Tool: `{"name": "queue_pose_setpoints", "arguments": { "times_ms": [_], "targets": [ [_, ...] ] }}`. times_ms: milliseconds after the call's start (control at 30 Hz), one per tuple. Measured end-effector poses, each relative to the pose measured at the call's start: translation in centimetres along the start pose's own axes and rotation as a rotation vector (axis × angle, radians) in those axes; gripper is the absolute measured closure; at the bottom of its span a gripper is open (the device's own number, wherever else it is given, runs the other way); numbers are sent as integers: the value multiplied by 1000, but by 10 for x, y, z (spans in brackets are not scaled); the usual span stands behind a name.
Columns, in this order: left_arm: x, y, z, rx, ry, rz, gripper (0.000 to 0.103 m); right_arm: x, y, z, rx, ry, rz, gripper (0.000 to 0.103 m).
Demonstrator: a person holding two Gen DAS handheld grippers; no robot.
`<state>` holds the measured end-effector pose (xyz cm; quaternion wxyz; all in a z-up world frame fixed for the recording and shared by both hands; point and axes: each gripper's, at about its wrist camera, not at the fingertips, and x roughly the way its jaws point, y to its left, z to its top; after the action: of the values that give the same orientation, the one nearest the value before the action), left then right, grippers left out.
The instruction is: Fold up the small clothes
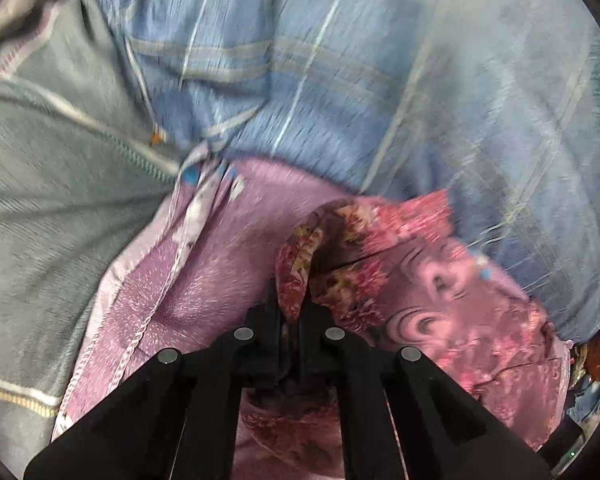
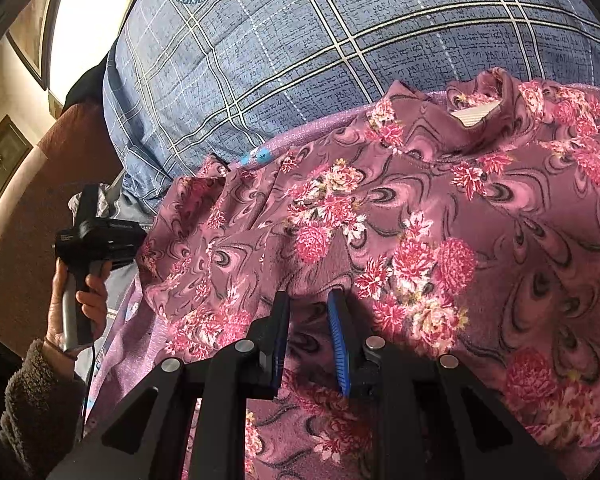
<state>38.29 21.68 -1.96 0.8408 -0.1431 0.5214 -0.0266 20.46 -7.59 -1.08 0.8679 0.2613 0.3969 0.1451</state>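
Note:
A pink-purple floral garment (image 2: 420, 208) lies spread over a lilac cloth (image 2: 300, 133) on blue plaid bedding. Its neck opening with a white label (image 2: 474, 116) is at the upper right. My right gripper (image 2: 309, 300) has a bunched fold of the garment pinched between its blue pads (image 2: 338, 332). In the left wrist view, my left gripper (image 1: 291, 294) is shut on a raised edge fold of the floral garment (image 1: 420, 280). The lilac cloth (image 1: 220, 260) lies under it. In the right wrist view a hand (image 2: 80, 304) holds the left gripper's handle at the garment's left edge, the fingertips hidden by fabric.
Blue plaid bedding (image 2: 300, 40) with a round emblem fills the far side. In the left wrist view the same bedding (image 1: 340, 80) fills the top and a grey-green fabric (image 1: 40, 200) lies at the left. A reddish-brown padded surface (image 2: 28, 208) and a wall with frames stand at far left.

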Motion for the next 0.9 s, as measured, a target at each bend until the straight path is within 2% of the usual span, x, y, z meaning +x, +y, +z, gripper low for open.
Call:
{"name": "queue_pose_setpoints", "arguments": {
  "times_ms": [167, 367, 467, 533, 600, 633, 667, 767, 833, 900],
  "targets": [
    [-68, -40, -8, 54, -115, -114, 99, 0, 1, 0, -2, 0, -6, 81],
    [-110, -107, -22, 169, -122, -241, 99, 1, 8, 2, -18, 16, -44, 81],
    [-112, -147, -42, 228, -82, -321, 99, -5, 16, 5, -55, 43, -98, 81],
    [-106, -173, -59, 264, -44, -363, 99, -23, 17, 7, -69, 27, -136, 79],
    [-95, -190, -76, 276, 5, -407, 99, -52, 9, 10, -85, -21, -207, 64],
    [-85, -202, -90, 277, 48, -428, 99, -63, 4, 10, -95, -42, -260, 60],
    [-74, -208, -97, 274, 79, -435, 99, -79, -4, 10, -104, -64, -327, 58],
    [-32, -217, -123, 252, 194, -409, 99, -98, -28, 7, -74, -58, -393, 57],
    [-15, -213, -134, 234, 262, -382, 99, -99, -47, 2, -27, -15, -414, 57],
    [-21, -203, -140, 210, 269, -401, 99, -100, -57, 1, 10, -1, -392, 58]
  ]
}}
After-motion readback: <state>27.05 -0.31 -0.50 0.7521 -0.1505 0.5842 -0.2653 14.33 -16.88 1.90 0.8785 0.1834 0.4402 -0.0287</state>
